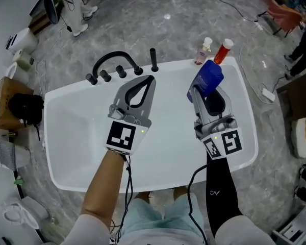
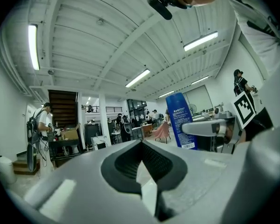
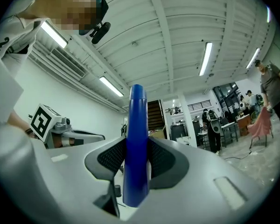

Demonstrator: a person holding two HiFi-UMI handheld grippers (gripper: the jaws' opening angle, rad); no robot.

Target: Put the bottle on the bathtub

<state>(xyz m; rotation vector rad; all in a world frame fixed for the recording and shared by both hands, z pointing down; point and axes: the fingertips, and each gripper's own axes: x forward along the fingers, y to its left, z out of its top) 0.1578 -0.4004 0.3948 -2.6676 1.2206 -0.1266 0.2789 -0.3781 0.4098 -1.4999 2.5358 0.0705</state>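
A white bathtub (image 1: 81, 137) fills the middle of the head view, and both grippers hover over its basin. My right gripper (image 1: 206, 89) is shut on a blue bottle (image 1: 208, 78), which stands upright between the jaws (image 3: 136, 146). The blue bottle (image 3: 136, 139) rises well above the pads in the right gripper view. The left gripper view shows the same bottle (image 2: 181, 120) off to the right with its label. My left gripper (image 1: 151, 79) is shut with nothing in it, its tips meeting (image 2: 141, 143).
A black arched faucet (image 1: 115, 65) with knobs and a black post (image 1: 153, 60) stand on the tub's far rim. A small clear bottle (image 1: 204, 51) and an orange bottle (image 1: 223, 51) sit at the far right corner. Cables, a power strip (image 1: 269, 93) and a cardboard box (image 1: 5, 101) lie around the tub.
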